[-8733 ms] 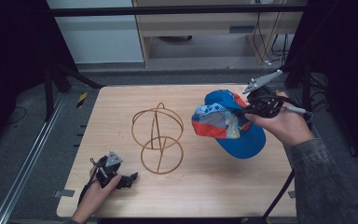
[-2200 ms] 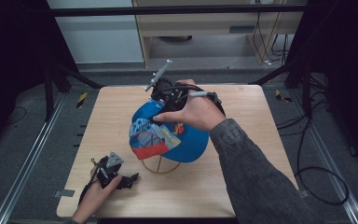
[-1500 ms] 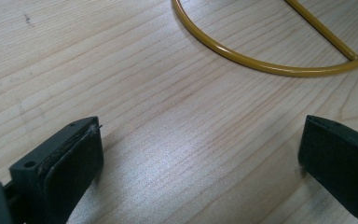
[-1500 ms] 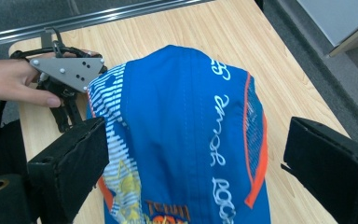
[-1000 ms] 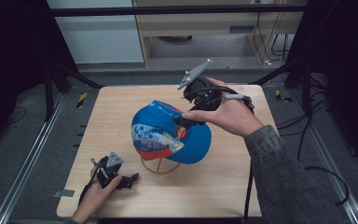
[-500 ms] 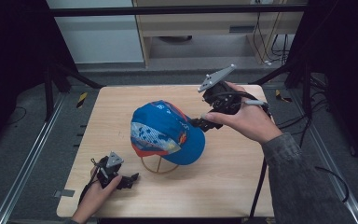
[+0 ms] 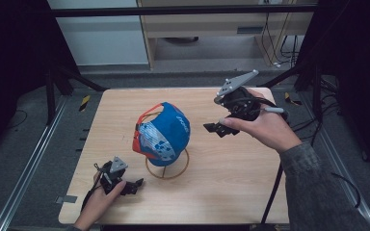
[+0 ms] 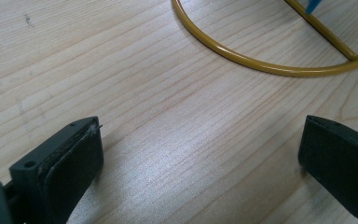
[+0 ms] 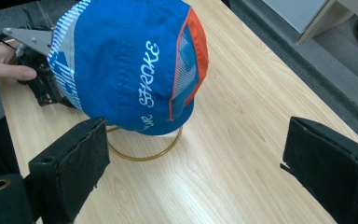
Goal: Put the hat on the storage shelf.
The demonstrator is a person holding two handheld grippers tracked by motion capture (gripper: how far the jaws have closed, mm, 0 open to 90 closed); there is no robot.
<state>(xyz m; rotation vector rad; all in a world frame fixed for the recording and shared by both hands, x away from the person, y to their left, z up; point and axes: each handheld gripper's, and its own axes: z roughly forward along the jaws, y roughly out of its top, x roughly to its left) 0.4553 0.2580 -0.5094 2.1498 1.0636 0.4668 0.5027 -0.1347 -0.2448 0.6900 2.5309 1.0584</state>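
A blue cap (image 7: 164, 134) with orange and white panels hangs on a yellow wire stand (image 7: 167, 166) at the table's middle. Its base ring (image 8: 261, 56) curves across the left gripper view, and the cap (image 9: 130, 65) looms near the jaws in the right gripper view. My right gripper (image 7: 221, 129) hovers open just right of the cap, apart from it, nothing between its jaws. My left gripper (image 7: 132, 185) rests open on the wood at the front left, close to the stand's ring, and it appears behind the cap as the left gripper (image 9: 39, 88) in the right gripper view.
The light wooden table (image 7: 231, 187) has bare room to the right and front of the stand. A black metal frame (image 7: 53, 86) and rails flank the table, with a cabinet (image 7: 221, 29) beyond its far edge. Cables trail off on the right.
My right gripper carried the cap from the right onto the wire stand, let it go and drew back to the right. The cap now hangs there alone. The left gripper stayed put.
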